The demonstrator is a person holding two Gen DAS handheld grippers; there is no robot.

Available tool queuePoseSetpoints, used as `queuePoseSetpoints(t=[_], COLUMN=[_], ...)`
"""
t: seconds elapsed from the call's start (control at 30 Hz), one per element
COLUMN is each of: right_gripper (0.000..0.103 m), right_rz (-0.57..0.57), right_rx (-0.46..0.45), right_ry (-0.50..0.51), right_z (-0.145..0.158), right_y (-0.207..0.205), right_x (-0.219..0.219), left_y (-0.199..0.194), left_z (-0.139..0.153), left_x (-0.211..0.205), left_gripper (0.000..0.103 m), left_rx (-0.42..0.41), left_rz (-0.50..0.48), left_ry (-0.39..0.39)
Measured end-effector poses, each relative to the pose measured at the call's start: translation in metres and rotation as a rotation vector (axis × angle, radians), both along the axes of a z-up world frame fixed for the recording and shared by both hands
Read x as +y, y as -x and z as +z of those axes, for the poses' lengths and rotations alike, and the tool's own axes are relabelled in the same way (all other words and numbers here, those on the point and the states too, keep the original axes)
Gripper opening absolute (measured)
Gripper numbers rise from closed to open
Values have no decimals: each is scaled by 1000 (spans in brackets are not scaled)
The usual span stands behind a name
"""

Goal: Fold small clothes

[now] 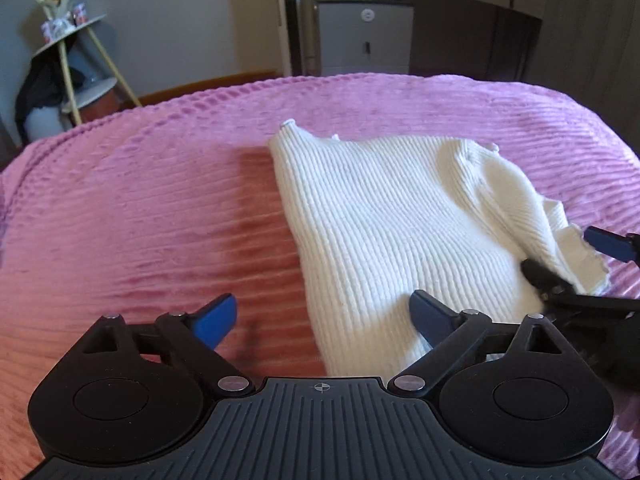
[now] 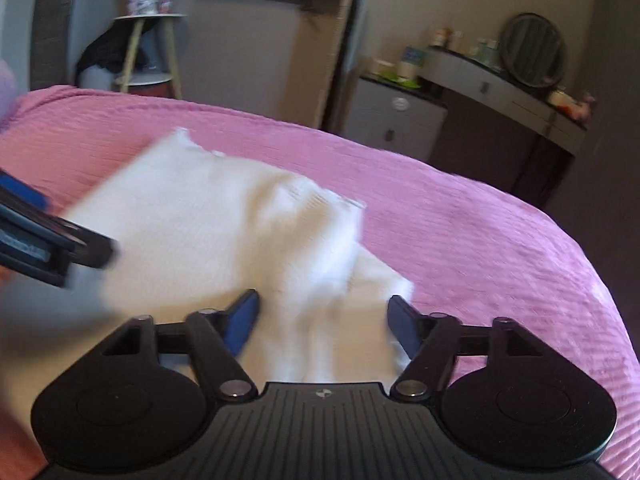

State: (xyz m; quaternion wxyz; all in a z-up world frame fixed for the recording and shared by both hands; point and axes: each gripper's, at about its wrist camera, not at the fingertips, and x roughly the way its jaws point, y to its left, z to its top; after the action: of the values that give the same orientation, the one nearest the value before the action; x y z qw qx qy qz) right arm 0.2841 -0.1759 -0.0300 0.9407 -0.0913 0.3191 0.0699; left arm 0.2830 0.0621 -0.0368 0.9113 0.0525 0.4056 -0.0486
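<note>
Finding 1: the white ribbed garment [image 1: 384,224] lies on the pink bedspread [image 1: 140,200], partly folded, with its right-hand portion bunched and raised.

Finding 2: your left gripper [image 1: 324,316] has its fingers spread wide and holds nothing; its right finger sits over the garment's near-left edge, its left finger over bare bedspread.

Finding 3: your right gripper [image 2: 322,326] is also spread, straddling the near-right flap without pinching it. The right wrist view is blurred.

Recommendation: close on 1 layer edge only, lift low, and carry the flap across squarely. Use the left gripper to pin the flat body so the ribbing does not drag.
</note>
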Motion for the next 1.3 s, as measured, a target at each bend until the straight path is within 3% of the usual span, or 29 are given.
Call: queuePoseSetpoints(t=[0.1, 0.27, 0.47, 0.63, 0.8, 0.9, 1.0, 1.17, 1.3], right_gripper=[76, 76, 76, 86, 94, 99, 99, 99, 99], right_rz=[-32, 39, -13, -75, -179, -175, -131, -118, -96], right_rx=[55, 8, 114, 144, 228, 275, 306, 325, 268], right_ry=[-101, -121, -33, 18, 5, -12, -95, -149, -194], right_z=[10, 40, 9, 9, 17, 23, 25, 25, 33], right_y=[-1, 56, 80, 80, 95, 115, 134, 153, 165], right_x=[-16, -13, -10, -11, -16, -13, -14, -13, -11], left_y=[9, 58, 78, 84, 114, 132, 151, 167, 176], left_z=[9, 26, 3, 5, 17, 28, 37, 43, 40], left_x=[-1, 6, 0, -1, -6, 0, 5, 5, 10], left_gripper=[95, 94, 95, 95, 95, 99, 102, 102, 103], left_rx=[-4, -20, 32, 66, 68, 68, 64, 42, 53], left_rz=[-5, -36, -49, -21, -37, -13, 9, 19, 25], left_ry=[-27, -3, -76, -93, -205, -151, -84, -96, -82])
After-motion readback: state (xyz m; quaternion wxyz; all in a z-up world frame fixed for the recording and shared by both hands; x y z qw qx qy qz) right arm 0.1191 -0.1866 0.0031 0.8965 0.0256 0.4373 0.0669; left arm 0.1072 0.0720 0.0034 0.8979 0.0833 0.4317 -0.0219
